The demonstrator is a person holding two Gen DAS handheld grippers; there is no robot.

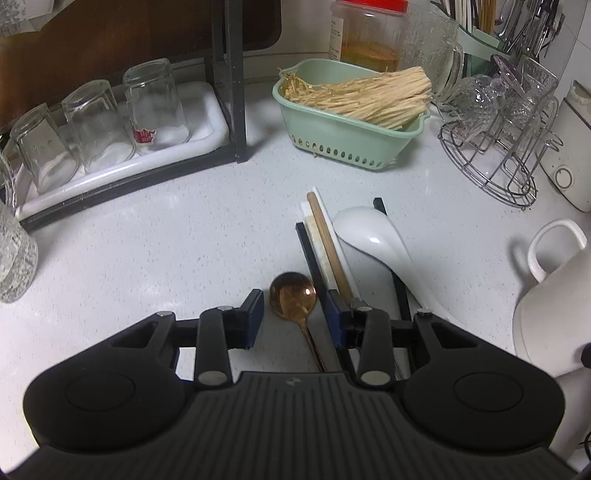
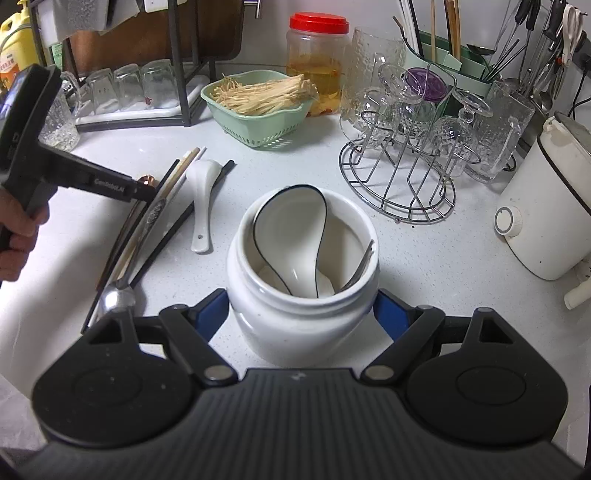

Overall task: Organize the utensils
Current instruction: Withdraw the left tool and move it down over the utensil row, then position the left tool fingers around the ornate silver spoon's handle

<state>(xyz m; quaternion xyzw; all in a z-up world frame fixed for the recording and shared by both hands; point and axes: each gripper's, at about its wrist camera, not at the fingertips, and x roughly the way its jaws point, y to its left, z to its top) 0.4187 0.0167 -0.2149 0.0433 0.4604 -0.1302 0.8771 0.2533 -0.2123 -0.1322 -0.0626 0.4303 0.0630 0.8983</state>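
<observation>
Right wrist view, speckled white countertop (image 2: 424, 258), crowded kitchen corner

- A pale speckled stone-look countertop (image 1: 155, 236) fills the scene, lit evenly from above (soft glare on the glassware).
- A black metal-framed rack (image 1: 233, 74) stands at the back left, over a white plastic drip tray (image 1: 207, 129) of upturned clear tumblers (image 1: 153, 103).
- Behind it sits a dark brown wooden board (image 1: 110, 33).
- A white wall (image 2: 369, 11) backs the counter.
</observation>
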